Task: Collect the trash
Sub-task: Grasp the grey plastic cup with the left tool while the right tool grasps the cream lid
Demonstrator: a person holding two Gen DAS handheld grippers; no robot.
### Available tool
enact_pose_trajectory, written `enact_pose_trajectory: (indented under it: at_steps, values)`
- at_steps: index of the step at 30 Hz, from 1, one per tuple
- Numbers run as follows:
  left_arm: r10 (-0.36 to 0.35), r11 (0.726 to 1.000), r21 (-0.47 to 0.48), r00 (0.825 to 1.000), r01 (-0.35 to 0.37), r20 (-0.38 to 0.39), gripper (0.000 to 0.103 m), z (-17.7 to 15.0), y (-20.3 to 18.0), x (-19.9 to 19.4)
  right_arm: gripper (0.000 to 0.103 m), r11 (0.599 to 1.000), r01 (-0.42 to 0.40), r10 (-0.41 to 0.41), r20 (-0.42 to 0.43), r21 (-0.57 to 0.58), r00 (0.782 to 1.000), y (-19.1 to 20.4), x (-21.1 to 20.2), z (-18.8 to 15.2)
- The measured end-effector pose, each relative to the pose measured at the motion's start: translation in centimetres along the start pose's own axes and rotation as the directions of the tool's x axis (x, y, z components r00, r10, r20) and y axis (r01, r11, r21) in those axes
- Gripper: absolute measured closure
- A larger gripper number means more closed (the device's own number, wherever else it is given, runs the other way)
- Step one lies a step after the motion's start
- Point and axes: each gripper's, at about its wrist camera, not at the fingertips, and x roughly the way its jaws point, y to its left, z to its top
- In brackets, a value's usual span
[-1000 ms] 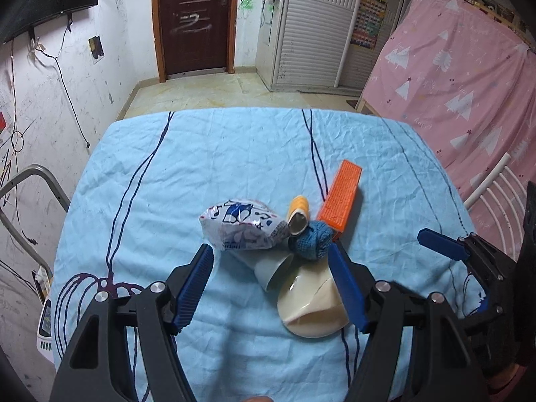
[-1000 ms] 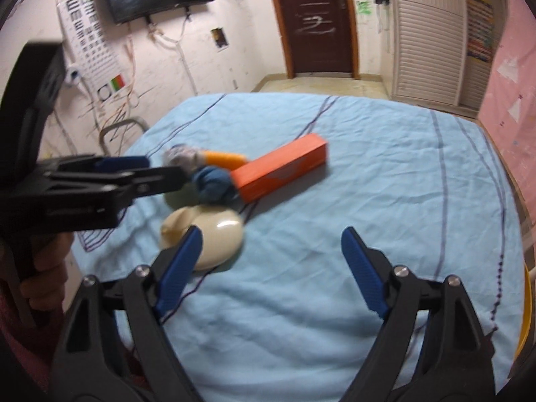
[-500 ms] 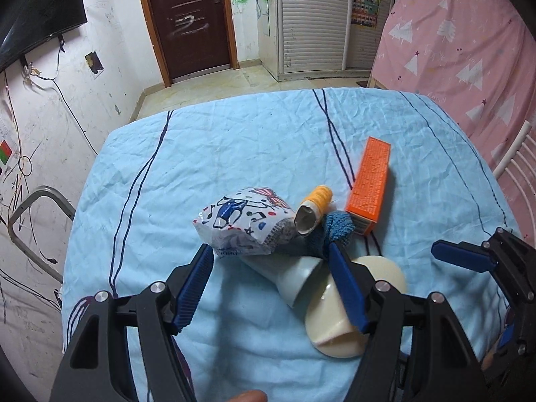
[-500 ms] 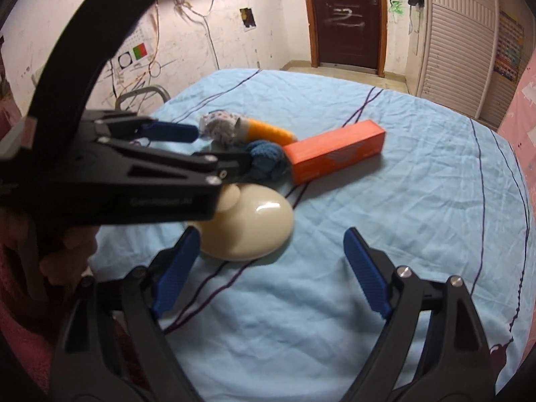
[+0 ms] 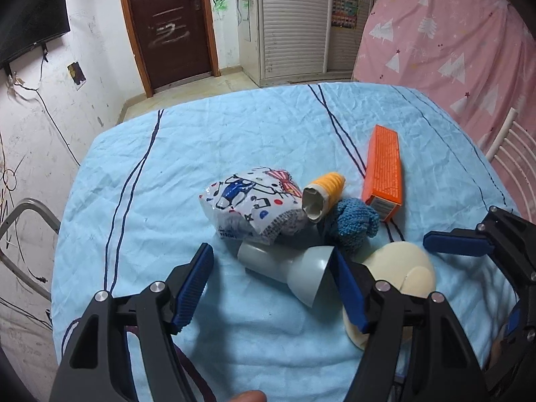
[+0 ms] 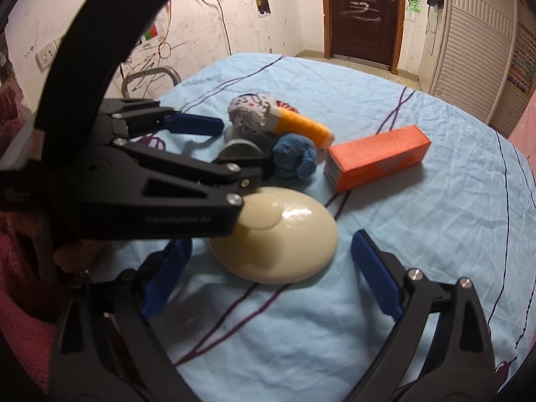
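Observation:
A grey cup (image 5: 284, 266) lies on its side on the blue sheet (image 5: 167, 174), between the fingers of my left gripper (image 5: 273, 286), which is open; its right pad is at the cup's rim. Behind the cup sit a printed plastic bag (image 5: 249, 201), an orange thread spool (image 5: 326, 189), a blue knitted ball (image 5: 355, 221) and an orange box (image 5: 383, 176). A cream dome-shaped bowl (image 6: 278, 238) rests upside down in front of my right gripper (image 6: 271, 274). Its jaws are opening and straddle the bowl's near edge without pressing it.
The left gripper's black arm (image 6: 150, 197) crosses over the bowl's left side in the right wrist view. A metal frame (image 5: 23, 224) stands off the sheet's left edge. A white rack (image 5: 512, 144) and a pink cloth (image 5: 452, 43) are on the right.
My left gripper has sunk toward the pile, and the grey cup now lies between its fingers. My right gripper has slid left to the cream bowl, and its jaws stand wider.

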Motion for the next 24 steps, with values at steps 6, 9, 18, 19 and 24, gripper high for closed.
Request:
enact_pose_trajectory:
  at_steps: [6, 9, 18, 19, 24]
  values:
    - [-0.011, 1.0, -0.012, 1.0, 0.011, 0.017, 0.06, -0.3, 1.1, -0.5, 0.011, 0.999, 0.04, -0.04, -0.013, -0.023, 0.999, 0.9, 0.6, 0.4]
    - [-0.015, 1.0, -0.021, 1.0, 0.015, 0.023, 0.06, -0.7, 1.8, -0.7, 0.013, 0.997, 0.067, -0.068, -0.014, -0.038, 0.998, 1.3, 0.9, 0.5]
    - [0.008, 0.997, -0.078, 0.999, -0.005, 0.038, 0.06, -1.8, 3.9, -2.1, 0.026, 0.997, 0.078, -0.078, 0.002, -0.026, 0.997, 1.1, 0.8, 0.7]
    - [0.01, 0.997, -0.083, 0.999, -0.007, 0.039, 0.06, -1.8, 4.1, -2.3, 0.026, 0.997, 0.072, -0.072, 0.003, -0.017, 0.997, 1.0, 0.7, 0.7]
    - [0.022, 0.996, -0.089, 0.998, -0.016, 0.064, 0.059, -1.8, 4.6, -3.6, 0.026, 0.998, 0.056, -0.057, 0.034, 0.019, 0.998, 0.3, -0.5, 0.8]
